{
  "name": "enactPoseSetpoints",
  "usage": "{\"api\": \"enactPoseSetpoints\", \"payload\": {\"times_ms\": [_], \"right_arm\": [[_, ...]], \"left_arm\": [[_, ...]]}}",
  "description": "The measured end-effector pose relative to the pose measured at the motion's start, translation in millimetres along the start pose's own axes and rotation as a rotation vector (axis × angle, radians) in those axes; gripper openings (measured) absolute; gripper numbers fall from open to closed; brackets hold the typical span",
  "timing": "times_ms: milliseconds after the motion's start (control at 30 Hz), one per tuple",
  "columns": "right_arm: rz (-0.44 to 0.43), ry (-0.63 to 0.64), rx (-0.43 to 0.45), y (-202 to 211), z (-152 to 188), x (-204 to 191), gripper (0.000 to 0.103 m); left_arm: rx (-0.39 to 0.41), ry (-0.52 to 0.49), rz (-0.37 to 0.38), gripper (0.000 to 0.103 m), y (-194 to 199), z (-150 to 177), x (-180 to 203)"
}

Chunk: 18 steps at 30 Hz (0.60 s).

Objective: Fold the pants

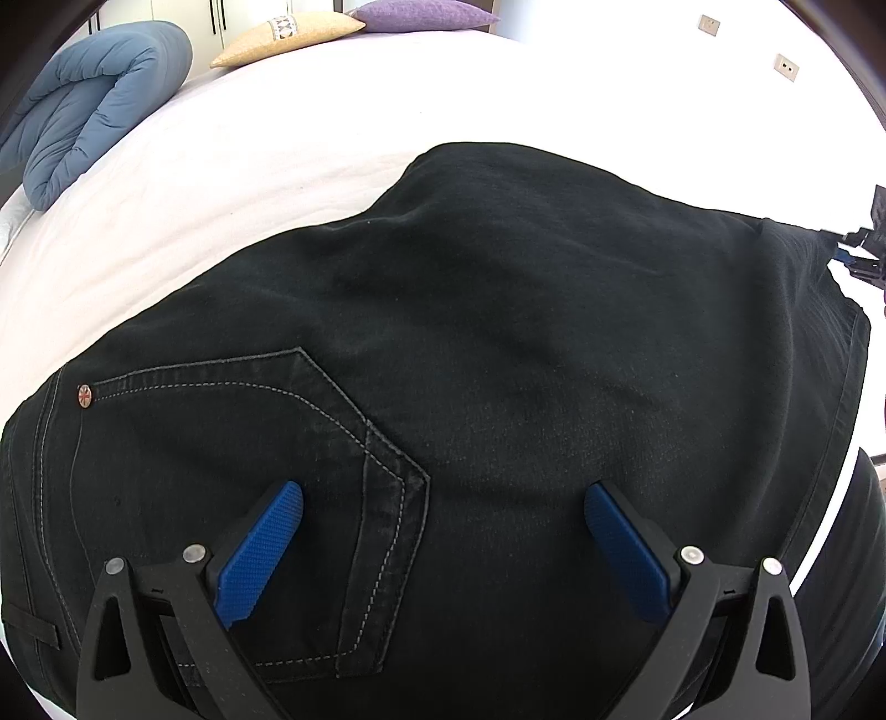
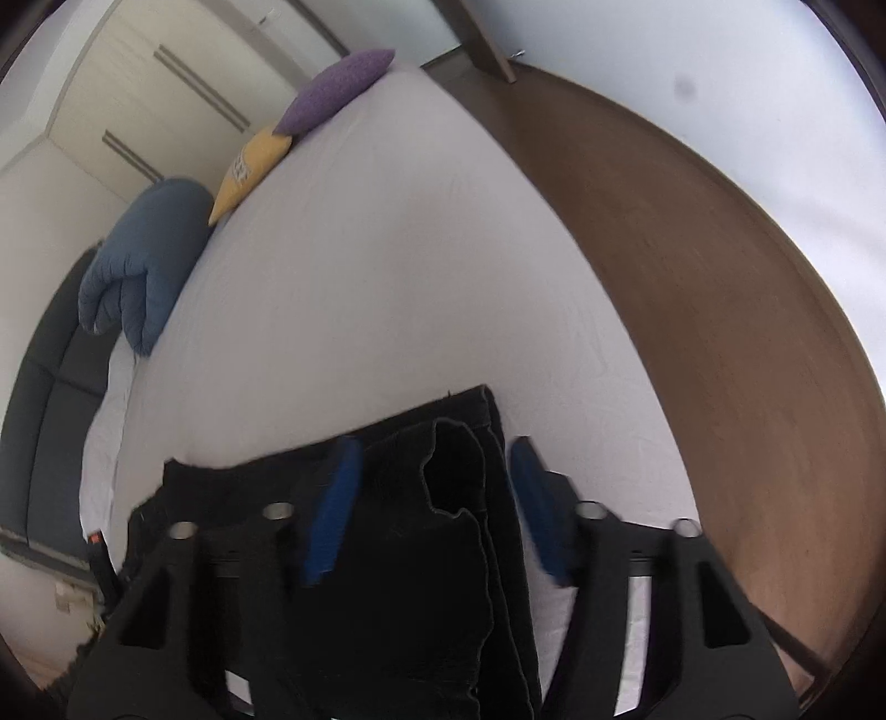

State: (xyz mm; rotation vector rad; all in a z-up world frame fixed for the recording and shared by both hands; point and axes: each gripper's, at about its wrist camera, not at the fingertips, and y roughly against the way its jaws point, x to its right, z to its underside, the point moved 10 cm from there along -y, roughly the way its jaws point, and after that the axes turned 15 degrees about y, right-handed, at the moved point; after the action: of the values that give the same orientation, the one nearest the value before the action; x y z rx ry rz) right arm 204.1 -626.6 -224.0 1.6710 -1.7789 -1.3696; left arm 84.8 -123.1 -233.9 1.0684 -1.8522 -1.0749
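Observation:
Black jeans [image 1: 498, 354] lie folded on the white bed [image 1: 249, 183], with a stitched back pocket [image 1: 238, 443] at the lower left. My left gripper [image 1: 443, 498] is open just above the seat of the jeans, its blue pads [image 1: 260, 548] spread wide and holding nothing. In the right wrist view, the leg hems of the jeans [image 2: 443, 498] lie in layers between the pads [image 2: 332, 509] of my right gripper [image 2: 434, 459], which is open. The right gripper also shows at the right edge of the left wrist view [image 1: 864, 243].
A rolled blue duvet [image 1: 94, 105] lies at the far left of the bed. A yellow pillow [image 1: 282, 36] and a purple pillow [image 1: 426, 14] lie at its far end. A brown wooden floor [image 2: 720, 304] runs along the bed's right side. White wardrobes [image 2: 155, 94] stand behind.

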Motion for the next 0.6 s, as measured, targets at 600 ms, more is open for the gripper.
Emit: {"api": "enactPoseSetpoints", "payload": {"times_ms": [600], "right_arm": [[0.090, 0.050, 0.195, 29, -45, -9, 0.001]], "left_arm": [[0.020, 0.012, 0.002, 0.103, 1, -2, -3]]}}
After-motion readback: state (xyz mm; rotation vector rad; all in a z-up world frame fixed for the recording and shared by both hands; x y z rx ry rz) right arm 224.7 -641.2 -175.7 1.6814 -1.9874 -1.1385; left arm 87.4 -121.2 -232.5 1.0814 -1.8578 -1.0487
